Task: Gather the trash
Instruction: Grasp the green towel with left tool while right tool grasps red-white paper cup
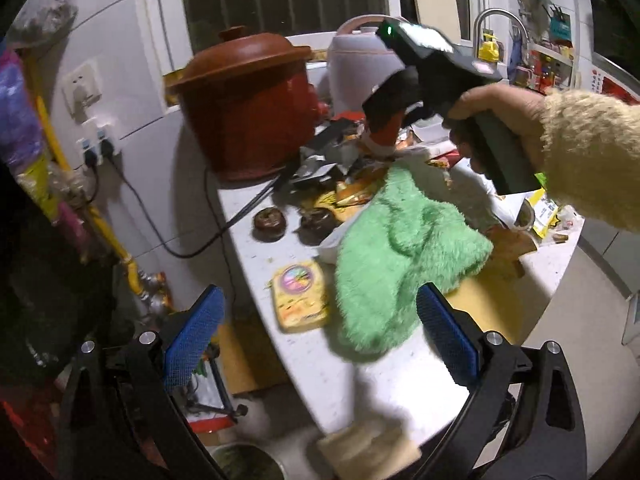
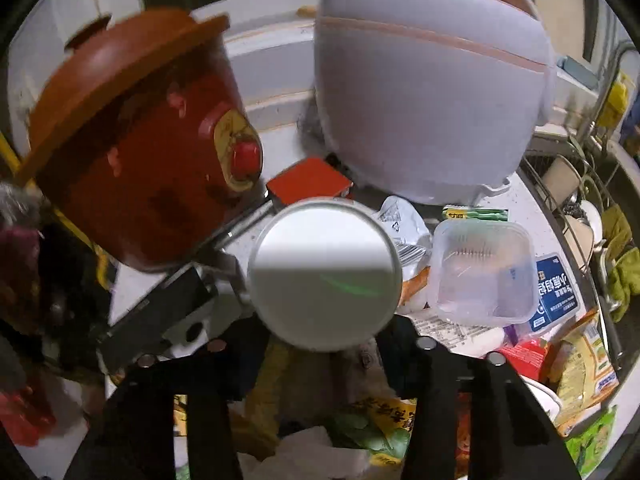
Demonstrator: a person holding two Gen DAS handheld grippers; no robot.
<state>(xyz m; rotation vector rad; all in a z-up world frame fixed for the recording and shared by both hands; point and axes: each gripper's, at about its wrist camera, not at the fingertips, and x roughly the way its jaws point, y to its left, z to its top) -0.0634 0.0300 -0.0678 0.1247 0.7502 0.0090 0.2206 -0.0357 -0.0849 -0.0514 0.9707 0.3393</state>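
My right gripper (image 2: 324, 332) is shut on a red cup; its round white base (image 2: 325, 272) fills the middle of the right wrist view. In the left wrist view the right gripper (image 1: 384, 120) holds that red cup (image 1: 386, 132) above the cluttered counter, over foil wrappers (image 1: 320, 160). My left gripper (image 1: 320, 332) is open and empty, its blue pads (image 1: 192, 336) held above the near end of the white counter (image 1: 380, 384), over a yellow snack packet (image 1: 300, 300) and a green fluffy cloth (image 1: 400, 252).
A red clay cooker (image 1: 248, 108) and a white rice cooker (image 2: 432, 92) stand at the back. A clear plastic tub (image 2: 484, 272), wrappers and packets litter the counter. Two dark fruits (image 1: 270, 222) lie near a black cord. A dish rack (image 2: 580, 208) is at the right.
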